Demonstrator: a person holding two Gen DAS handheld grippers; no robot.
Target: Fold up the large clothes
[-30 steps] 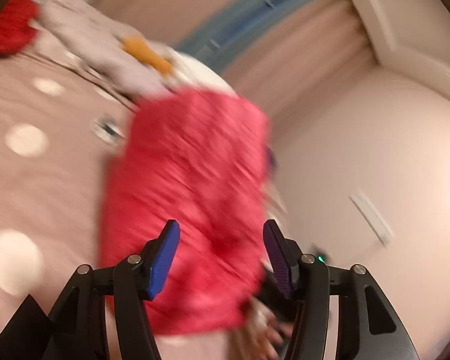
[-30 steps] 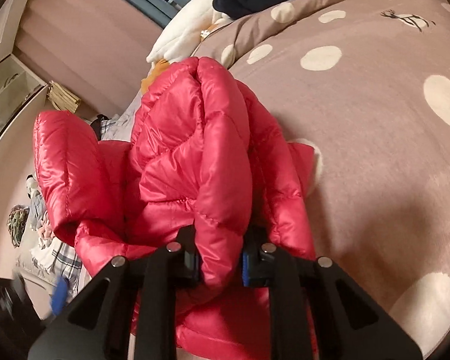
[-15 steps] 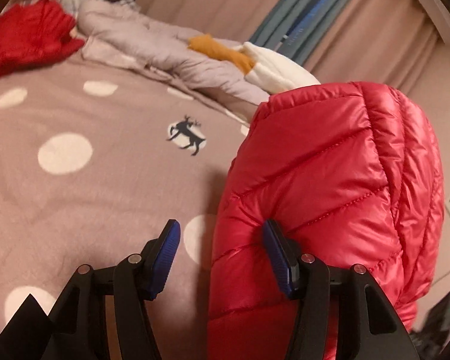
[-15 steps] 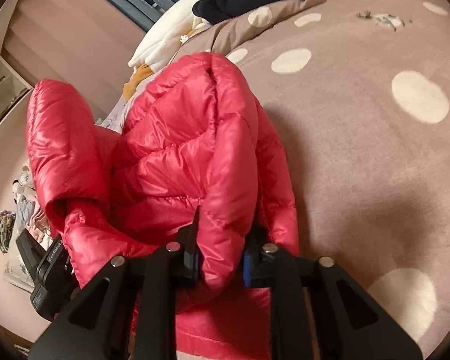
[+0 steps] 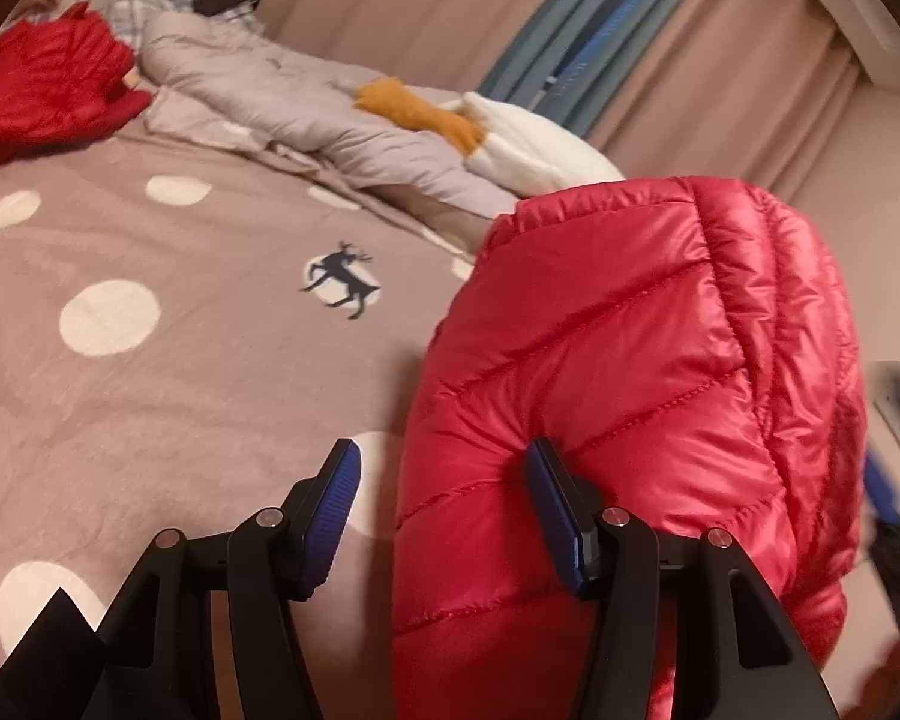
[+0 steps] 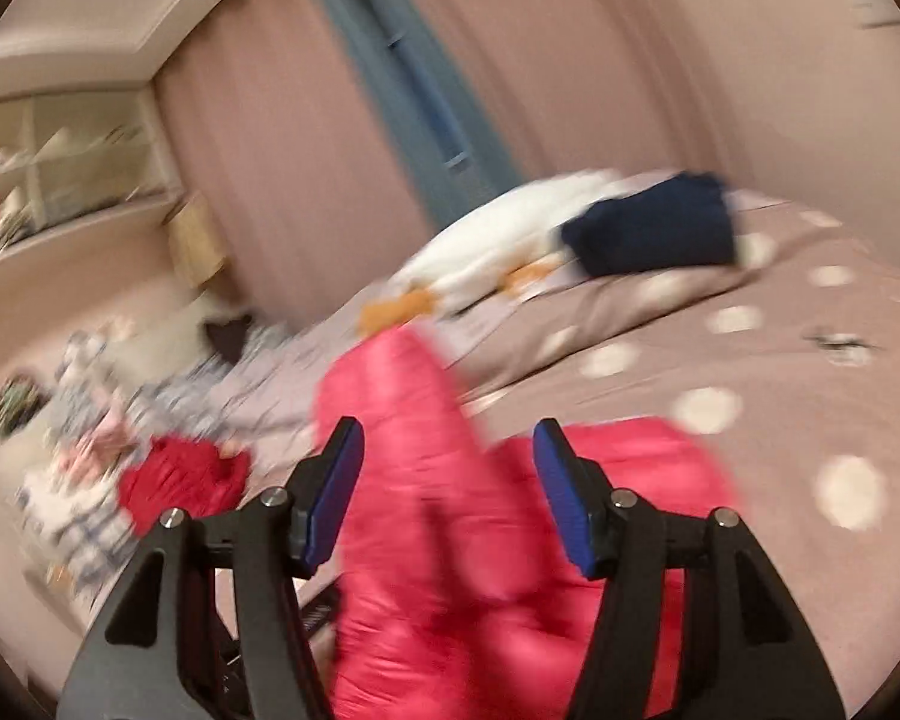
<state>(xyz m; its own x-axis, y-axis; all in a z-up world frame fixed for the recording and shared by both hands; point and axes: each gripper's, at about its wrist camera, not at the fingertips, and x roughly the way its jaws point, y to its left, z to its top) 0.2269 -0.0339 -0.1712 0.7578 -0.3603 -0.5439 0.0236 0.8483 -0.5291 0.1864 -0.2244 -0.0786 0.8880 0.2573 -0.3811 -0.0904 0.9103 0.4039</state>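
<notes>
A red quilted puffer jacket (image 5: 630,384) lies bunched on the brown dotted bedspread (image 5: 150,372). My left gripper (image 5: 444,510) is open; its right blue pad (image 5: 555,516) touches the jacket's side and the left pad stands clear over the bedspread. In the blurred right wrist view the jacket (image 6: 444,540) lies on the bed just ahead, and my right gripper (image 6: 450,498) is open and empty above it.
A grey padded garment (image 5: 306,114), an orange and white plush (image 5: 498,132) and a second red garment (image 5: 42,90) lie at the far side of the bed. A navy folded item (image 6: 648,228) rests on a pillow. Curtains and a shelf stand behind.
My right gripper has opened and let go of the jacket, which has dropped onto the bed, and the gripper has swung upward. My left gripper stays open beside the jacket.
</notes>
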